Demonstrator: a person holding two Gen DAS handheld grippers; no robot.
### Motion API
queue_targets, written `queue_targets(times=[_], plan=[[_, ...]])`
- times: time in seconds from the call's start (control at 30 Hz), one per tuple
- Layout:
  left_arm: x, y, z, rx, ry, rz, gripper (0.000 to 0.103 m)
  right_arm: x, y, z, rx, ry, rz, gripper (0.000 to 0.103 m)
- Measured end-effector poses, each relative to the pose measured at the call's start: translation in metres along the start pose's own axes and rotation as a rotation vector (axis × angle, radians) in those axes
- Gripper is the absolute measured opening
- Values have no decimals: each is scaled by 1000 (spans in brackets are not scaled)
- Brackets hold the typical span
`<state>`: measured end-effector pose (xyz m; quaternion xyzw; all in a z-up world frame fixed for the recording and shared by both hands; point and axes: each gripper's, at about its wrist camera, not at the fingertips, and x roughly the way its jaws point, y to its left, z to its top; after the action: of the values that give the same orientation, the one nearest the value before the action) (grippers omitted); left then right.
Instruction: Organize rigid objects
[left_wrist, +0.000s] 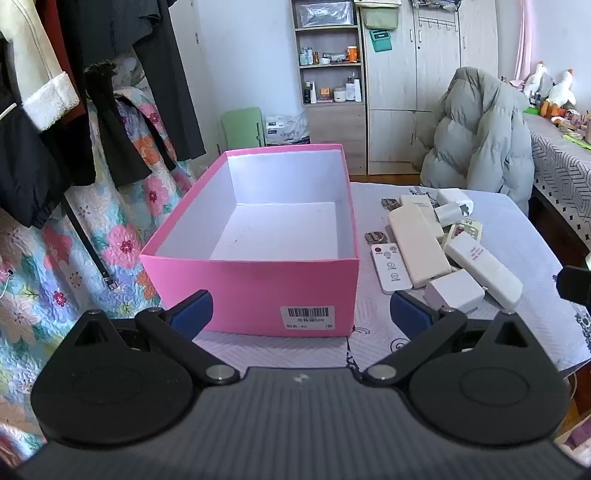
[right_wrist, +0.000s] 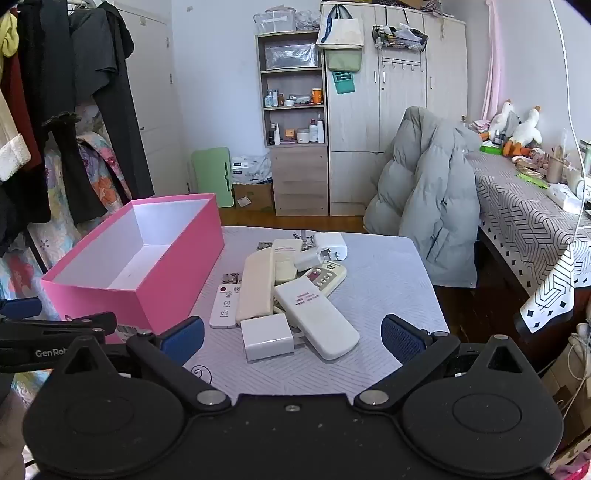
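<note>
- The table (right_wrist: 388, 266) is covered with a pale cloth that has thin zigzag lines.
- A pink box (right_wrist: 177, 273) stands on it at about 9 o'clock, open at the top, white inside.
- At the centre lies a pile of white and cream remote controls (right_wrist: 314, 317), some crossing over others.
- A small white remote (right_wrist: 224, 306) lies flat between the box and the pile.
- A white charger block (right_wrist: 266, 336) lies at 6 o'clock of the pile, another charger (right_wrist: 331, 245) at 12 o'clock.

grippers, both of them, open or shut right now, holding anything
left gripper: open, holding nothing, in front of the empty pink cardboard box.
right gripper: open, holding nothing, before the pile of white plastic remotes.
</note>
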<state>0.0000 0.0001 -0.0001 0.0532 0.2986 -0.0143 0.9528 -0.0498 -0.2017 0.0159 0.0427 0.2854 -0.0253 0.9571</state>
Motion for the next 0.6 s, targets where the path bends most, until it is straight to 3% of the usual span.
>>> queue_targets(times=[0.27, 0.6], plan=[[-1, -1, -2, 24, -5, -34, 103, 2, 0, 0, -8, 16, -8, 103], [-3, 0, -4, 18, -15, 7, 103, 0, -5, -2, -10, 9, -28, 103]])
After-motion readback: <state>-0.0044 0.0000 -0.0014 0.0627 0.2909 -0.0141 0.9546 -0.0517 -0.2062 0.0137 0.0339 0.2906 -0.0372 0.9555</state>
